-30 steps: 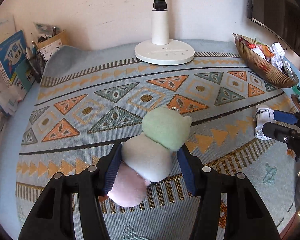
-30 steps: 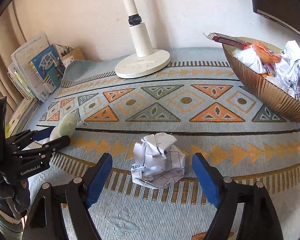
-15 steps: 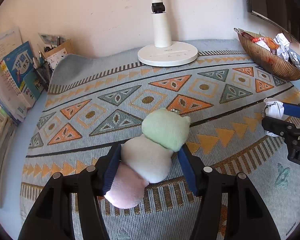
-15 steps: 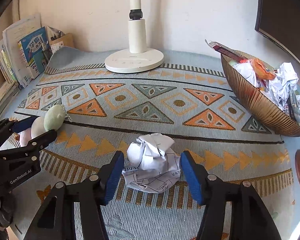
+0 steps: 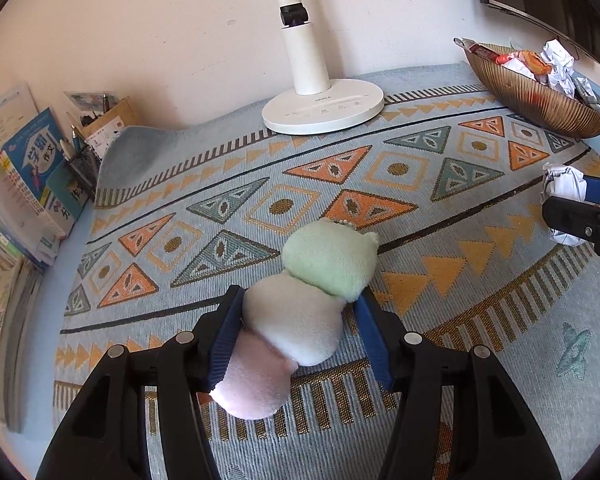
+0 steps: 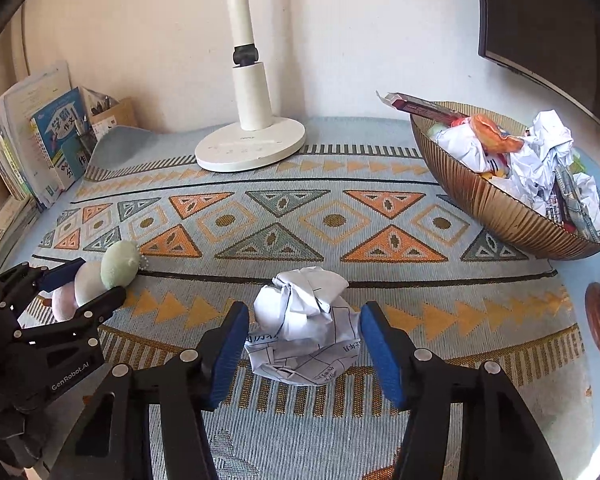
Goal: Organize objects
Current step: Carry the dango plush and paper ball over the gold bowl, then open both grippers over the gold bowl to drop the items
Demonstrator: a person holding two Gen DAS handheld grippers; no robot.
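A soft toy point(image 5: 320, 256) of a green, a white and a pink ball lies on the patterned mat point(image 5: 400, 168). My left gripper point(image 5: 300, 294) is shut on its white middle ball. The right wrist view shows that gripper point(image 6: 100, 278) and the toy point(image 6: 118, 262) at the far left. A crumpled paper ball point(image 6: 300, 344) with printed lines rests on the mat, and the blue pads of my right gripper point(image 6: 305, 312) press on both its sides. The left wrist view has the paper ball point(image 5: 562, 178) and right gripper point(image 5: 568, 200) at its right edge.
A ribbed brown bowl point(image 6: 500, 208) heaped with crumpled paper and wrappers stands at the back right. A white lamp base point(image 6: 252, 148) sits at the back middle. Books point(image 5: 28, 168) and a mesh pen holder point(image 5: 84, 164) line the left wall. A dark monitor point(image 6: 548, 20) hangs at the upper right.
My right gripper's jaws have come in from wide apart onto the paper ball. The left gripper has kept its hold on the toy and shifted slightly.
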